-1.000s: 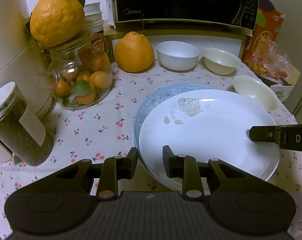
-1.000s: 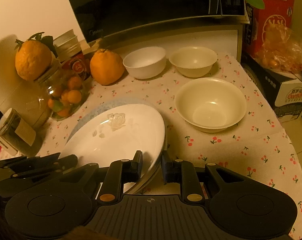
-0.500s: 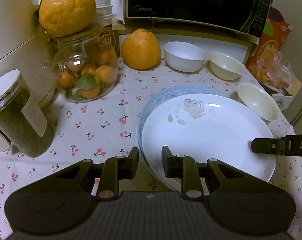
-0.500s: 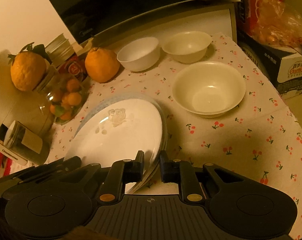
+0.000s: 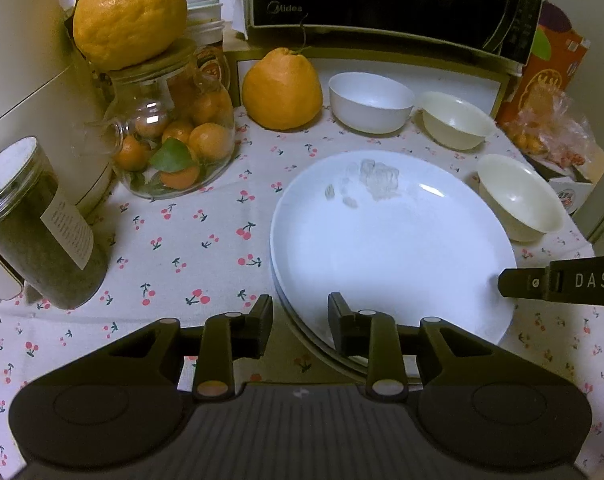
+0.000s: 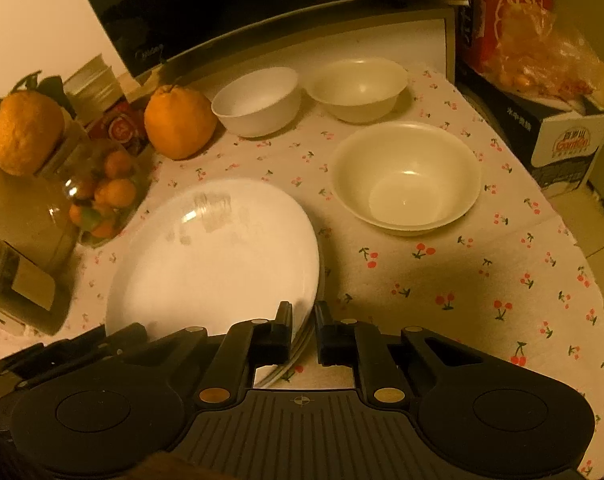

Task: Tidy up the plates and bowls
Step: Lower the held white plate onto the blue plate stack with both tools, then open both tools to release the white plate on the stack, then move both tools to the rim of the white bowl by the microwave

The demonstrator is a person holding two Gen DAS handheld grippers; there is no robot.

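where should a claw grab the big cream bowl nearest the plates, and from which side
Take the cream bowl by its rim, one finger inside and one outside the wall, coming from above on the near side. It stands upright and empty, its wall flares wide, and the near rim faces bare tablecloth, while the plates crowd its left.

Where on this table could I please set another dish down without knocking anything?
The widest bare cloth lies between the dark-filled jar, the fruit jar and the plates. Another open patch sits right of the plates, nearer than the large cream bowl. The back row by the microwave is crowded.
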